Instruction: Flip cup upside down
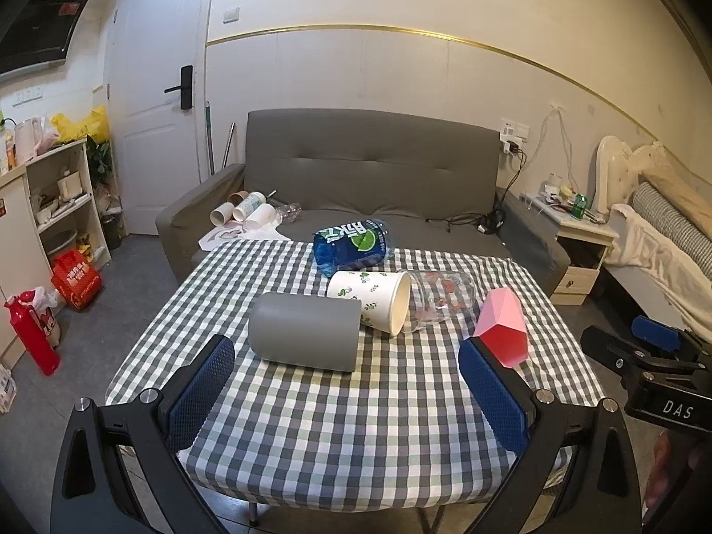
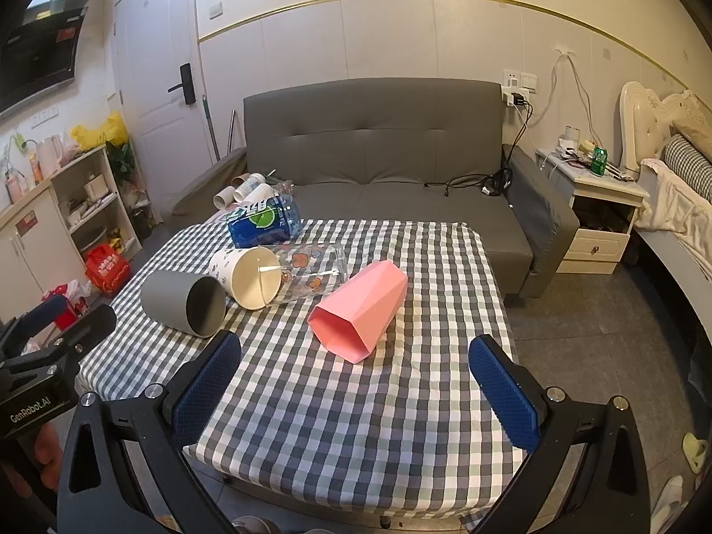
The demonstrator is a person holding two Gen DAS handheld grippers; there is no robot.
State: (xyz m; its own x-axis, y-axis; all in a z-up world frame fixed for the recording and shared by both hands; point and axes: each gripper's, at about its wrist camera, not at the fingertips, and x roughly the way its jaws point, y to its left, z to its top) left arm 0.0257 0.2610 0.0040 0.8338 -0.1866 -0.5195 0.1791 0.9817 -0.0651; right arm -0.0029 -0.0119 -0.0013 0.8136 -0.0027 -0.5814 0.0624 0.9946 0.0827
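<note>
Five vessels lie on their sides on the checked desk (image 2: 356,400); none stands upright.

The grey cup (image 2: 184,300) lies at the desk's left, long axis roughly level, its open mouth turned toward the right wrist camera and its closed base toward the desk's left edge. It is a plain matte cylinder with a dark interior.

The paper cup (image 2: 249,278), white with small leaf prints and a cream inside, lies just beside the grey one, mouth also facing the right camera. Its rim overlaps a clear glass (image 2: 311,273) printed with small orange figures, which lies with its length across the desk.

The pink cup (image 2: 360,311) is faceted, widening toward its mouth; it lies diagonally, mouth toward the near edge, base pointing away to the right, apart from the others.

A blue bottle (image 2: 262,220) with a lime label lies at the far edge, before the grey sofa (image 2: 378,133).

The left hand-held gripper (image 1: 347,396) hovers over the near desk, blue pads wide apart, with nothing between them, facing the grey cup. The right hand-held gripper (image 2: 356,394) is likewise spread and empty, facing the pink cup.
</note>
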